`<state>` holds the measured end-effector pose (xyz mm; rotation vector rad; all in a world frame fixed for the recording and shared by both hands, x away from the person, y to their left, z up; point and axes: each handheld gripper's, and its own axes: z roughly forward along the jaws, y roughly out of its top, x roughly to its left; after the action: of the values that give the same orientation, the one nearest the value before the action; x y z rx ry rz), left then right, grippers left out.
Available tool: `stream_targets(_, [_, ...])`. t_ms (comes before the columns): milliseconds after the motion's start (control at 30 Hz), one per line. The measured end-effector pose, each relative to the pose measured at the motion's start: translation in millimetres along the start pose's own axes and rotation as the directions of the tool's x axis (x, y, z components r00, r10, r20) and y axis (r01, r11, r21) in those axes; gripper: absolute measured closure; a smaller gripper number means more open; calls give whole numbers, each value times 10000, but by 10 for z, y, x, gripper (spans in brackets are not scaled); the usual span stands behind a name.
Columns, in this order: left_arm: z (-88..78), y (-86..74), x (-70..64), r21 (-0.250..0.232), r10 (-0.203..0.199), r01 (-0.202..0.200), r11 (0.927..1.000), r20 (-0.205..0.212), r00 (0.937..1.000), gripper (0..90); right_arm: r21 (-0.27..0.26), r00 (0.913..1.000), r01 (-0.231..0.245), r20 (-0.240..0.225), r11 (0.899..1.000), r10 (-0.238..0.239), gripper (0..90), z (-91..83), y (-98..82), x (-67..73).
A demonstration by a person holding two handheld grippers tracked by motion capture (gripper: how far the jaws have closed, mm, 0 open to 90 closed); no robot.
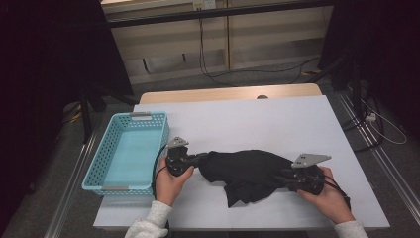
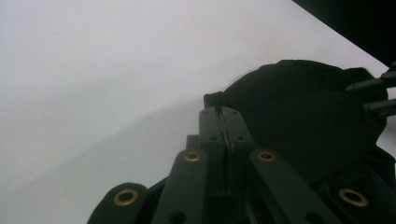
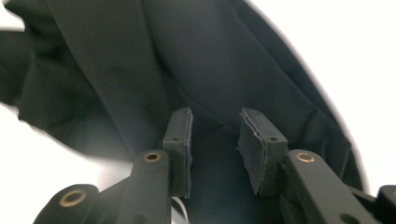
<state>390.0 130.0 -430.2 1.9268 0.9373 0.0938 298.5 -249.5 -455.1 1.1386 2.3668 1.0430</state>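
No readable text, labels, brands, numbers or signs anywhere in these views

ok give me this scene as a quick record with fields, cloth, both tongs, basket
cloth: black garment, bunched on the white table
left tongs: shut on an edge of the garment
right tongs: jaws apart, garment in the gap, pads not pressing it
basket: light blue basket at the table's left edge, nothing visible in it
hands: one on each tongs, at either end of the garment

Dim room, overexposed white table (image 1: 277, 119), both gripper views soft and blurred.
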Motion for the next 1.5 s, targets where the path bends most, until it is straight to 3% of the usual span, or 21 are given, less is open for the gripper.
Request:
stream_targets(133, [4,-4,-1,-11,41,-41,10000,-35,10000,884,254,9994,175,300,9995,-183,852,-15,7,14])
stream_targets(167, [1,-3,0,-15,24,-24,10000,-42,10000,884,230,9997,170,143,9996,-174,882,-16,4,12])
stream_targets(300, [-22,2,12,-158,-38,37,9999,-55,10000,884,305,9994,319,155,9990,-324,900,-59,24,25])
stream_targets(367, [-32,2,23,-205,-82,81,9998,-63,9999,884,12,9999,121,5,9999,-121,900,-129,35,1])
stream_targets(500, [-41,1,29,-250,-123,121,9996,-62,9999,884,-1060,9990,-386,168,9936,406,900,-320,57,-67])
stream_targets(667, [-44,10,17,-381,-63,62,9993,-31,10000,884,-1709,9961,-726,378,9826,801,900,-391,50,-123])
stream_targets(800, [-22,11,33,-562,-184,182,9983,-44,9998,884,-1997,9905,-855,889,9761,1050,900,-326,82,-165])
stream_targets(933, [16,10,60,-795,-274,269,9965,-52,9996,883,-2306,9757,-1349,1387,9636,1698,900,-240,110,-231])
stream_targets(1033, [56,-2,92,-894,-344,324,9955,-209,9992,883,-2021,9620,-1237,2156,9715,1673,900,-181,106,-250])
stream_targets(1133, [84,-19,115,-990,-478,452,9941,-232,9986,878,-1869,9592,-1639,1990,9686,2007,900,-139,50,-310])
stream_targets(1200, [95,-24,105,-918,-339,313,9953,-270,9991,856,-1615,9589,-1818,1895,9700,2113,900,-125,18,-326])
stream_targets(1300, [94,-22,95,-796,-232,209,9966,-286,9993,823,-1765,9527,-2057,1888,9626,2382,784,-169,15,-335])
stream_targets(1433, [84,-21,99,-659,-364,353,9972,-162,9992,866,-1900,9362,-2404,2136,9519,2791,648,-248,15,-356])
stream_targets(1500, [78,-16,96,-635,-368,359,9973,-145,9992,869,-1855,9356,-2546,2009,9491,2903,629,-239,-14,-368])
